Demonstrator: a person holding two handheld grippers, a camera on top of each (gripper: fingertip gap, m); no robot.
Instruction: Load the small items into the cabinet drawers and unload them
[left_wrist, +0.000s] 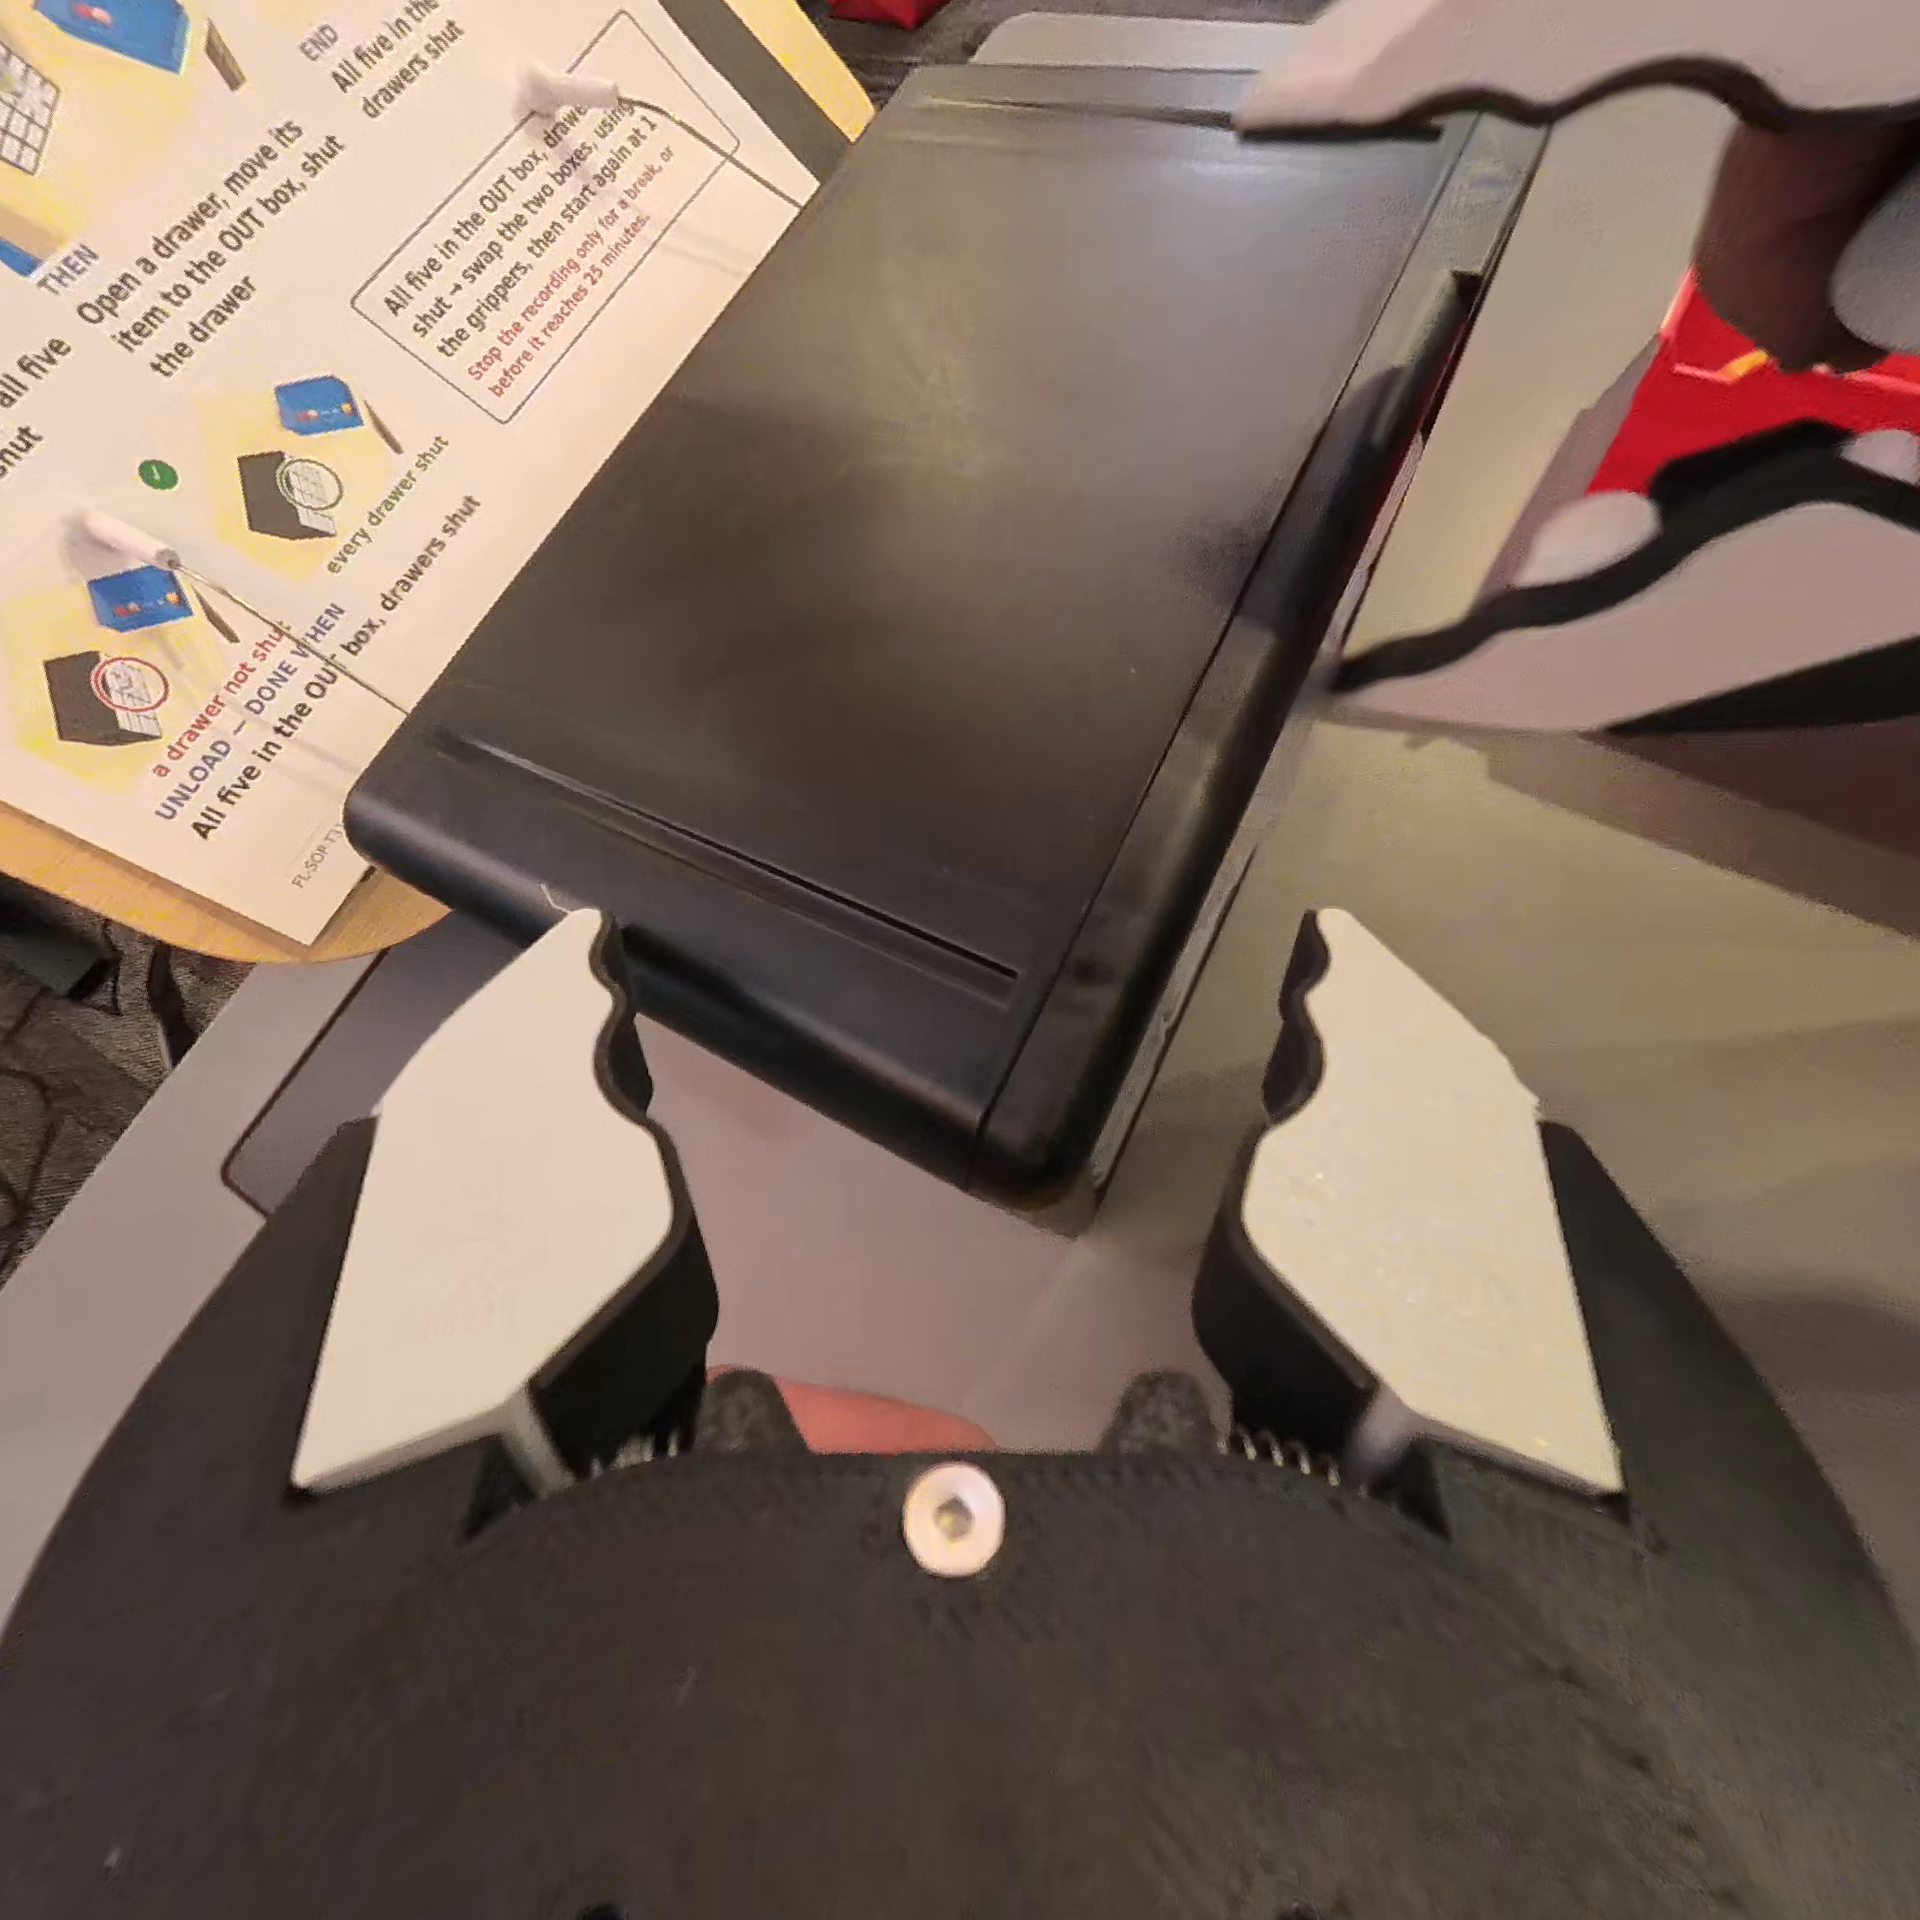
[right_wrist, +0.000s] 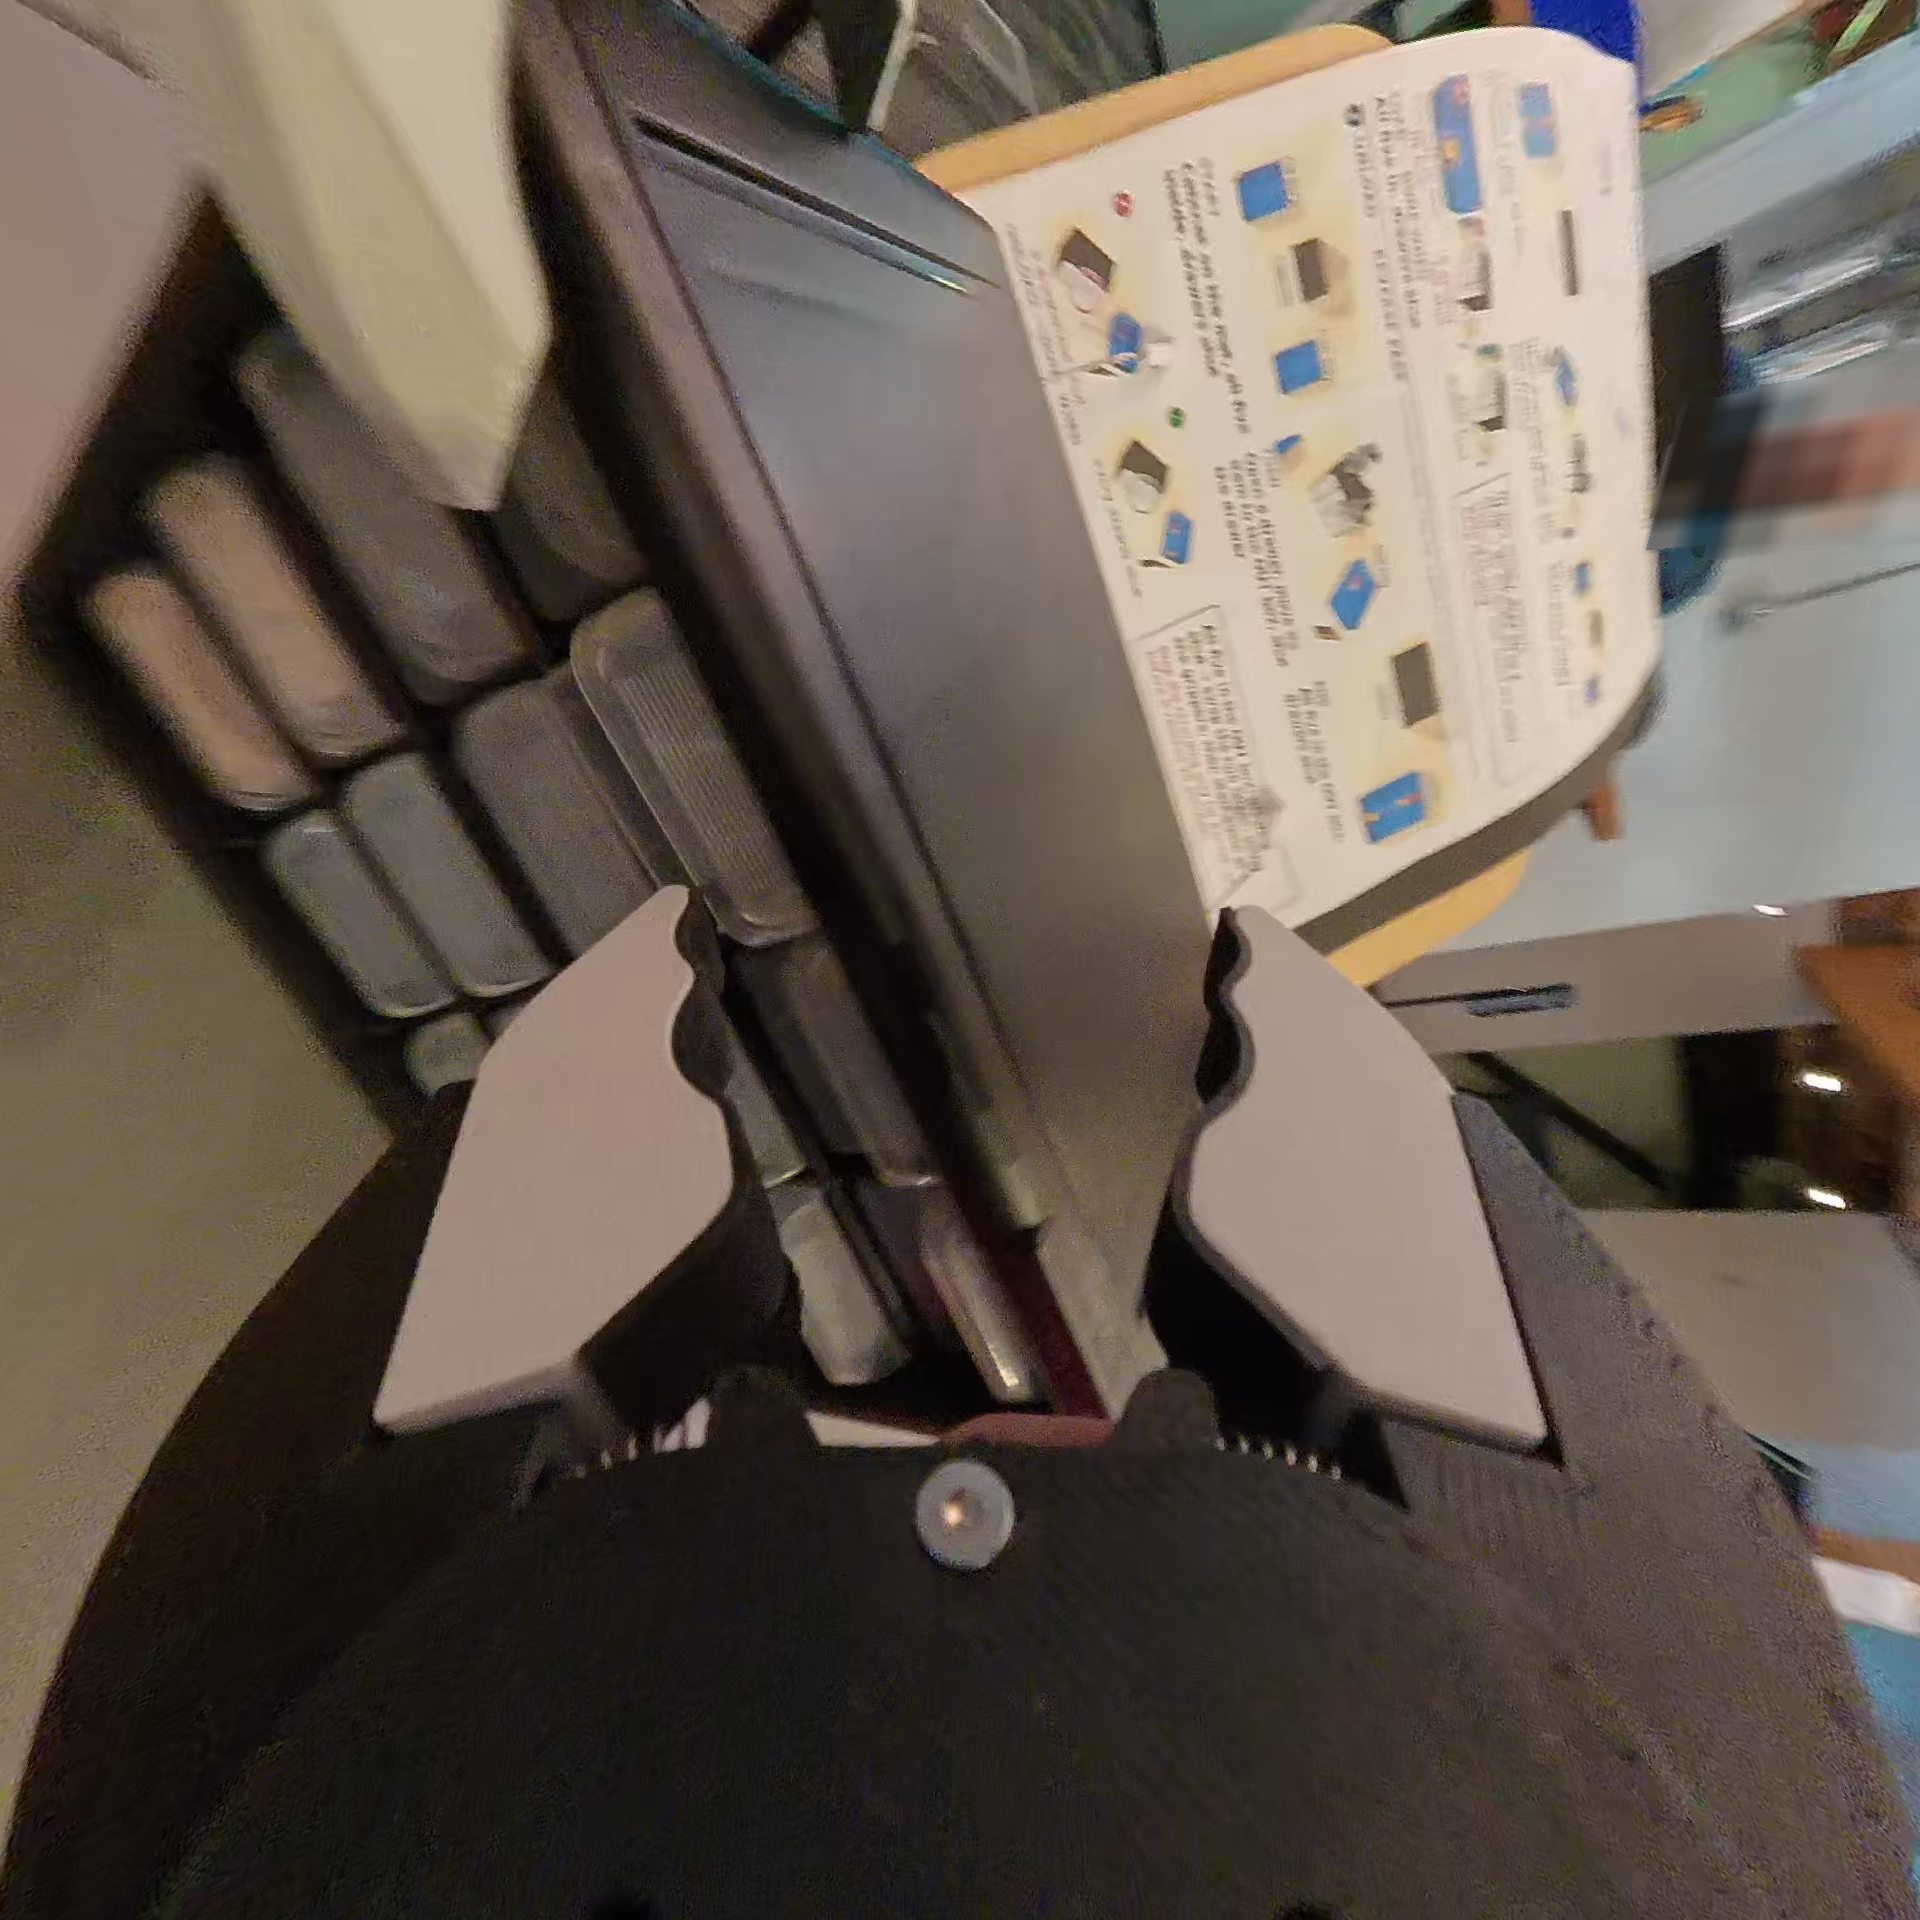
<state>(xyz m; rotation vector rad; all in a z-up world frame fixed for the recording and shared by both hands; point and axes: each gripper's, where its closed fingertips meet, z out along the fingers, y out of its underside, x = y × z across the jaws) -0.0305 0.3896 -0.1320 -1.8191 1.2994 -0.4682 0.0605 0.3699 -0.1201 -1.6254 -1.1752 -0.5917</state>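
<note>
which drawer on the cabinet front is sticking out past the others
The ribbed grey drawer in the column next to the cabinet's top edge, just beyond the right gripper; its neighbours sit further back.

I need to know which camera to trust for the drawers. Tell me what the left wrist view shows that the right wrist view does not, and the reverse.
Only the left wrist view shows the right gripper from outside, blurred beyond the cabinet's far edge, and red objects behind it.

Only the right wrist view shows the cabinet's front, with its rows of grey drawers, one drawer standing out from the rest.

Both show the black cabinet top, the printed instruction sheet beside it, and each camera's own open fingers holding nothing.
</note>
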